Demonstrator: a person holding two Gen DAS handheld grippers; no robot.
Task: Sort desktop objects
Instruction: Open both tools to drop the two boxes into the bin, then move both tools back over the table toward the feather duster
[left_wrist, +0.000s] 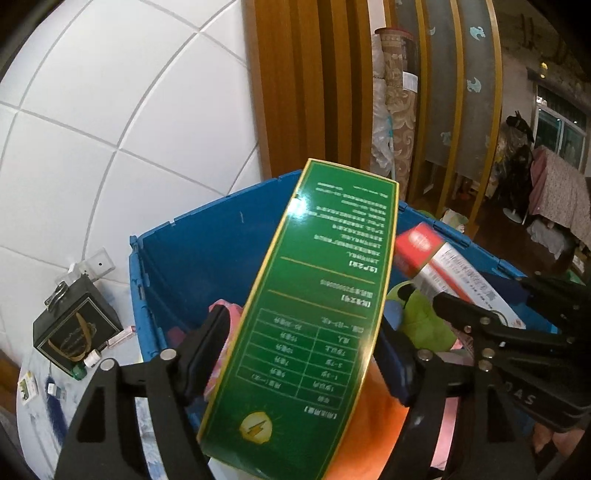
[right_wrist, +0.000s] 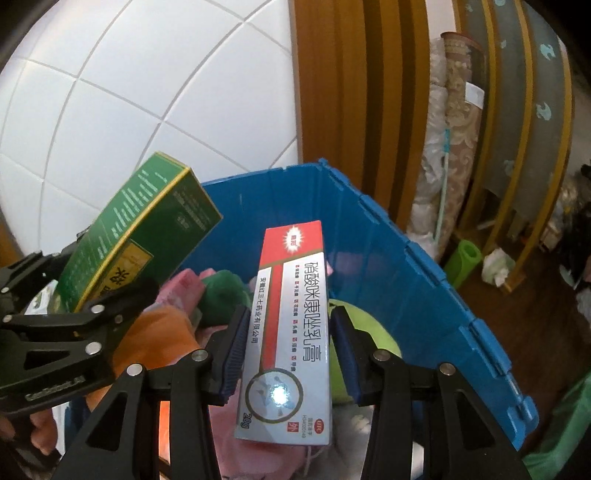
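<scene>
Holding a tall green cardboard box (left_wrist: 317, 295) loosely between the spread left tongs (left_wrist: 303, 325) and pinching a red-and-white ointment carton (right_wrist: 291, 325) in the right tongs (right_wrist: 290, 314), both over the blue plastic crate (left_wrist: 207, 251) already carrying soft toys and cloths. Leaving a black gift bag (left_wrist: 74, 328) and small packets lying on the pale table (left_wrist: 125, 299) beside it, so judging the sorting partly done. Working against a white tiled wall (left_wrist: 110, 92), with wooden panelling (left_wrist: 295, 74) and rolled carpets (left_wrist: 399, 110) beyond.

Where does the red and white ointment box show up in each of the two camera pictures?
Left wrist view: the red and white box sits at right of centre, over the blue crate, held by the other gripper.
Right wrist view: it fills the centre, between the right gripper fingers.
Shared landmark: the green box.
</scene>
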